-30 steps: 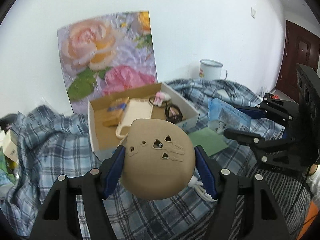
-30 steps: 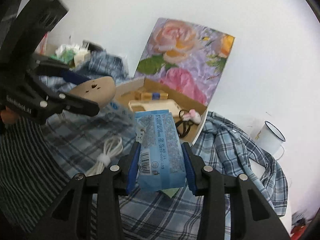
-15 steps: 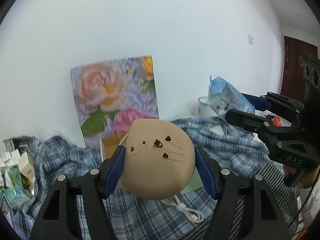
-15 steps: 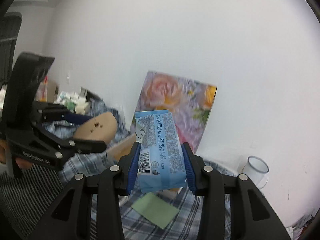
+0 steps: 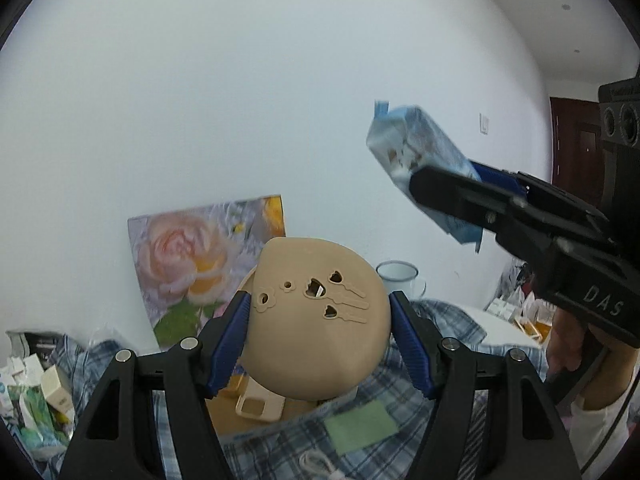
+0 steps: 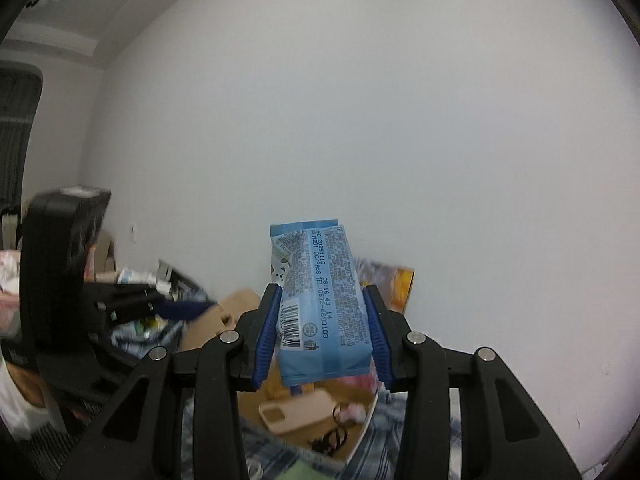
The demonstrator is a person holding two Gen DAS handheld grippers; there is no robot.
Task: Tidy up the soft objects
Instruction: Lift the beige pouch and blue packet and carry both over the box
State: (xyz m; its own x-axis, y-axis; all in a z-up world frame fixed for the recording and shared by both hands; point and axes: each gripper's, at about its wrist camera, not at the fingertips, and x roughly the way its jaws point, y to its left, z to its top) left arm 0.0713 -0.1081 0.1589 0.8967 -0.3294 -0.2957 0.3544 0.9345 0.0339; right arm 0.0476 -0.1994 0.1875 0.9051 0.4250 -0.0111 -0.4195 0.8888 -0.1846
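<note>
Both claws higher; blue pack (image 6: 324,308) uncrushed

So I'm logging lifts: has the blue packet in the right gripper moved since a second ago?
Yes. The blue packet has risen: it was in front of the cardboard box and now stands mostly against the wall.

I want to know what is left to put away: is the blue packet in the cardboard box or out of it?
Out. The blue packet is clamped in the right hand-held gripper, raised above the cardboard box.
</note>
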